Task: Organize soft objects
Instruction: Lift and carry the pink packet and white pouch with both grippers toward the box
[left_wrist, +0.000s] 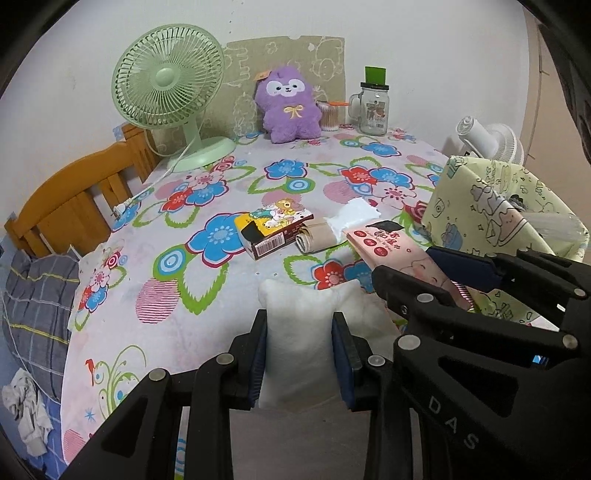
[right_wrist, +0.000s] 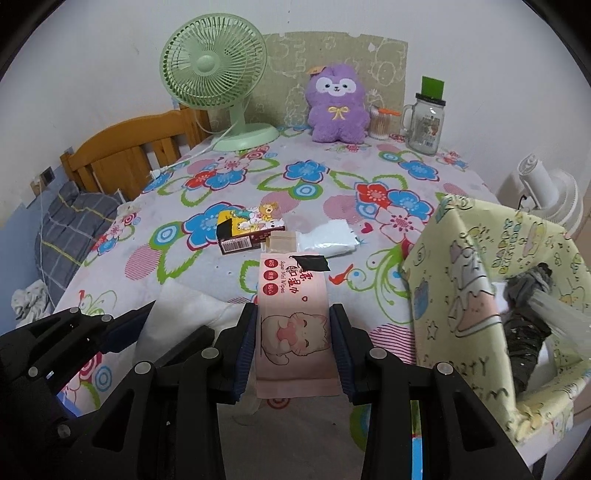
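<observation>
My left gripper (left_wrist: 299, 354) is shut on a small white cushion (left_wrist: 295, 314), held above the near edge of the flowered table (left_wrist: 207, 288). My right gripper (right_wrist: 293, 347) is shut on a pink pack of wet wipes (right_wrist: 291, 314) with a cat drawing; the pack (left_wrist: 402, 254) also shows in the left wrist view. Each gripper appears in the other's view: the right one (left_wrist: 439, 273) to my right, the left one (right_wrist: 166, 325) to my left with the cushion (right_wrist: 184, 306). A yellow-green fabric bin (right_wrist: 476, 295) stands open at the right with dark items inside.
Mid-table lie a cartoon box (right_wrist: 243, 229), a beige roll (right_wrist: 280, 240) and a white plastic pouch (right_wrist: 328, 236). At the back stand a green fan (right_wrist: 218, 81), a purple plush (right_wrist: 338, 107), a cotton-swab pot (right_wrist: 380, 122) and a glass mug jar (right_wrist: 424, 122). Wooden bed frame (right_wrist: 125, 151) left; white fan (right_wrist: 546, 188) right.
</observation>
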